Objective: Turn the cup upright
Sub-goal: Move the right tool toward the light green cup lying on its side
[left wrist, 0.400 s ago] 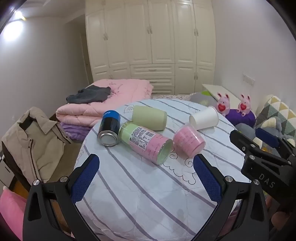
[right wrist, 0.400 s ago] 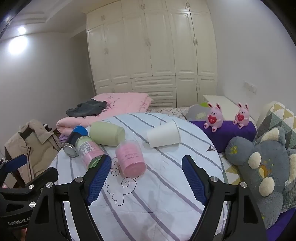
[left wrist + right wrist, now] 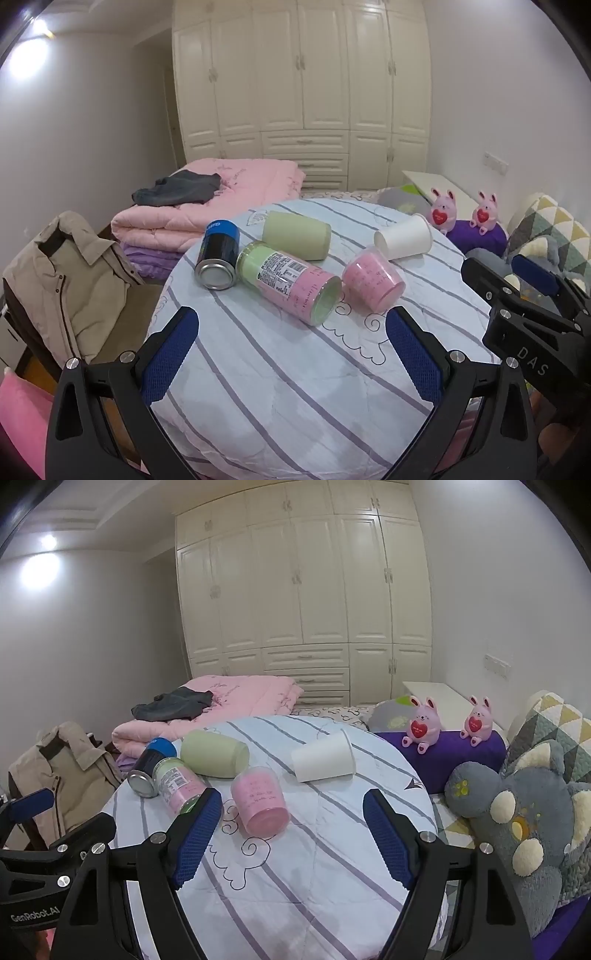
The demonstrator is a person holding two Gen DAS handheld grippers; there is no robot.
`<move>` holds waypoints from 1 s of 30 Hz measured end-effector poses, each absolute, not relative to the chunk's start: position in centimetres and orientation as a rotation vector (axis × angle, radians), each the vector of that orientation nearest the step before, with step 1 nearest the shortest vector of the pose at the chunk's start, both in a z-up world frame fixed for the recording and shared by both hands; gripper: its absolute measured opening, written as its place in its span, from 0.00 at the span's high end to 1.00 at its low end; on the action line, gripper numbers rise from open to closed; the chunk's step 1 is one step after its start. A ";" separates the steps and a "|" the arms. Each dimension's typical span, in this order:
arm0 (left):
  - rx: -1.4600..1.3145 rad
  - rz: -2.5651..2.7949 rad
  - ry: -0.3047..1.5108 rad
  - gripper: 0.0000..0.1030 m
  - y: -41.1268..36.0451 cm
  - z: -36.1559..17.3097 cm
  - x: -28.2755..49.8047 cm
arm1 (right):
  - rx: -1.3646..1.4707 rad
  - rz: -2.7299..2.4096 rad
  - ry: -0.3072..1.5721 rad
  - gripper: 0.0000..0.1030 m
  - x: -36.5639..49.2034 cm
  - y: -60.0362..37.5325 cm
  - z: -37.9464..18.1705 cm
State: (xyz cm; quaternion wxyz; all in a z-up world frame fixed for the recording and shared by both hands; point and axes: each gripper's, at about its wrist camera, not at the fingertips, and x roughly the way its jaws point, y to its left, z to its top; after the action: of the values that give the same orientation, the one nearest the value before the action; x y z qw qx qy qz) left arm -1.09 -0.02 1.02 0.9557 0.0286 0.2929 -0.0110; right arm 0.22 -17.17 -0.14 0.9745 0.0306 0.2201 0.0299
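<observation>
Several cups and cans lie on their sides on a round table with a striped cloth [image 3: 280, 376]: a white paper cup [image 3: 403, 237] [image 3: 323, 757], a pink cup [image 3: 372, 277] [image 3: 260, 800], a pale green cup [image 3: 296, 235] [image 3: 213, 754], a tall pink-and-green labelled can [image 3: 290, 281] [image 3: 176, 783] and a dark blue-topped can [image 3: 218, 254] [image 3: 147, 771]. My left gripper [image 3: 291, 354] is open and empty, short of the labelled can. My right gripper [image 3: 291, 834] is open and empty, just short of the pink cup. Each gripper shows at the edge of the other's view.
A chair with a beige jacket [image 3: 62, 280] stands left of the table. Folded pink quilts [image 3: 207, 206] lie behind it. Pink bunny toys [image 3: 423, 723] on a purple cushion and a grey plush toy [image 3: 517, 812] sit to the right. White wardrobes fill the back wall.
Both grippers have shifted very slightly; the objects have not moved.
</observation>
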 end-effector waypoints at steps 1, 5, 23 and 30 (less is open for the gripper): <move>0.059 -0.023 0.595 0.01 0.0 0.9 -1.1 | 0.063 0.058 0.445 0.22 0.2 -17.2 -0.1; 0.061 -0.023 0.596 0.01 -0.1 0.9 -1.0 | 0.064 0.053 0.448 0.22 0.2 -17.3 -0.1; 0.032 0.005 0.634 0.01 1.6 -0.4 0.4 | 0.054 0.035 0.484 0.22 0.9 -16.8 -0.5; -0.018 0.011 0.673 0.01 2.8 -1.1 1.8 | 0.059 0.056 0.514 0.22 1.7 -16.4 -0.8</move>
State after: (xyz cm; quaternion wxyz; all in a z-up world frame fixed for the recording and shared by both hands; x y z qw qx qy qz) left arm 1.78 2.83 -1.10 0.9438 -0.0091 0.3303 0.0053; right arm 1.69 -16.38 -0.81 0.9663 0.0293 0.2541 0.0279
